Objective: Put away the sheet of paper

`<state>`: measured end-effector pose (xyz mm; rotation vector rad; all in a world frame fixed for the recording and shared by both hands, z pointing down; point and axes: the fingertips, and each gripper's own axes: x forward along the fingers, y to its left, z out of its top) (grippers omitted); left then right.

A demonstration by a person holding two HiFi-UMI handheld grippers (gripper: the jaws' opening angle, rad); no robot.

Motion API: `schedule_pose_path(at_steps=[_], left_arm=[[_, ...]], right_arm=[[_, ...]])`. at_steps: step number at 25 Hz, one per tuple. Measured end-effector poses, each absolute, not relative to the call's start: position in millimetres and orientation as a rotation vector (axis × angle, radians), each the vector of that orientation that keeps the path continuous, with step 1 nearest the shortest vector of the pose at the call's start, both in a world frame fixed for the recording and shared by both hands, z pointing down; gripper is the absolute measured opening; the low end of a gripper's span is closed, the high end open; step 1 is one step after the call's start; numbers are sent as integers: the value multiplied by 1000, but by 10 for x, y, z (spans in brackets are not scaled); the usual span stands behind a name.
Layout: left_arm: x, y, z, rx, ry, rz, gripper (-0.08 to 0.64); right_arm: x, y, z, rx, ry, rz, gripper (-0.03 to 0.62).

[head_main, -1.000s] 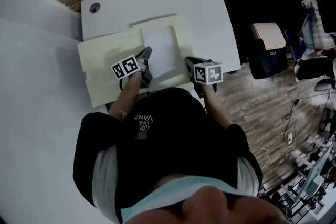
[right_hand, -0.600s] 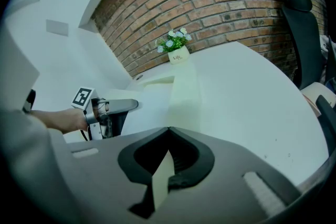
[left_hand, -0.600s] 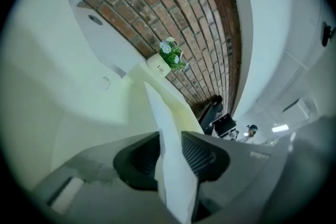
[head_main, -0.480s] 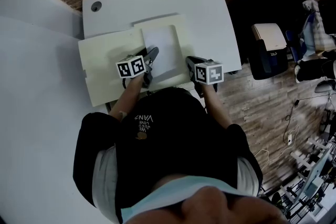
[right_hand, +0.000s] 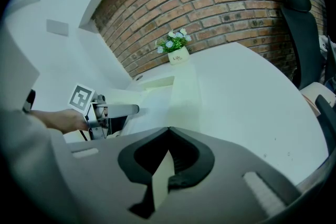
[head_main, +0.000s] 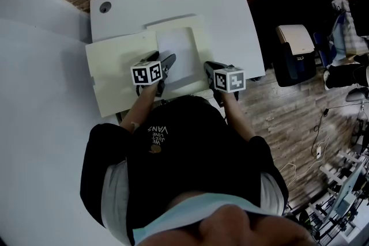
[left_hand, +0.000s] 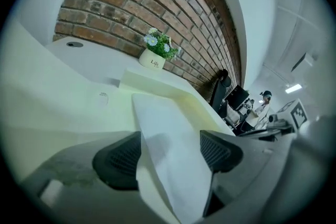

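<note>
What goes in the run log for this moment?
left gripper: opening, sheet of paper between jaws, unpressed | right gripper: shut on folder edge | paper: on open folder

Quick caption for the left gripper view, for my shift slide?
Left gripper, jaws opening, straddles the white sheet of paper over the cream folder; flower pot against the brick wall behind.

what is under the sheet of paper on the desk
A cream folder lies under the sheet of paper, showing around it, and rests on the white desk. Whatever is directly beneath the sheet is covered.
</note>
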<state>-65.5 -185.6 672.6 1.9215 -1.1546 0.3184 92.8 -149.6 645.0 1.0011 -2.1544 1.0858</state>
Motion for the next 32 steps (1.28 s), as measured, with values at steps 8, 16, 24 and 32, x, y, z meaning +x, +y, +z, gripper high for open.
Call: schedule_pose_path(at_steps=[8,16,24,32], left_arm=[[-803,-1868,6658,1927,-1222,305,354],[-903,-1867,6601,1947,-1233,261,354],[-1028,-1826,6476,1978,-1241,247,334],[-1206,-1756,6315,2014,-1263,185,197]], right_arm=[[944,-1495,6435,1000,-2156,1084,-2],[952,-1503,6433,1010,-2153,1102,-2],[954,-1520,6416,1028,-2154,1120,-2],[858,-1565,6314,1067,-2207,1087,-2]])
